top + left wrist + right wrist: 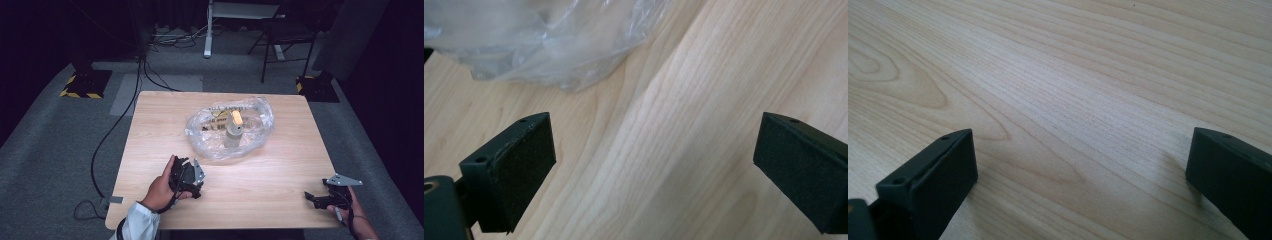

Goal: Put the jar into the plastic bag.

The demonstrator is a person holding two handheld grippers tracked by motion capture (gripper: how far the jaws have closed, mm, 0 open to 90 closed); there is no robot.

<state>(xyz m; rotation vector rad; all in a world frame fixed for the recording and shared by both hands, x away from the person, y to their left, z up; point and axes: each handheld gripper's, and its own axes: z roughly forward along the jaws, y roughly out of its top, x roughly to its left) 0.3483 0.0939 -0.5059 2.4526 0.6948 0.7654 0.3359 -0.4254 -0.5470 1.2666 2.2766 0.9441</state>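
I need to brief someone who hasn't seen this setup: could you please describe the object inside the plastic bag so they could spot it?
On the wooden table, a crumpled clear plastic bag lies past the middle. Inside stands a small grey cylindrical container with a yellowish top, the only upright, solid item there.

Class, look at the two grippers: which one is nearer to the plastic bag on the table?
The left gripper. It sits just below the plastic bag, whose edge shows ahead of its open jaws, while the right gripper is off near the table's corner.
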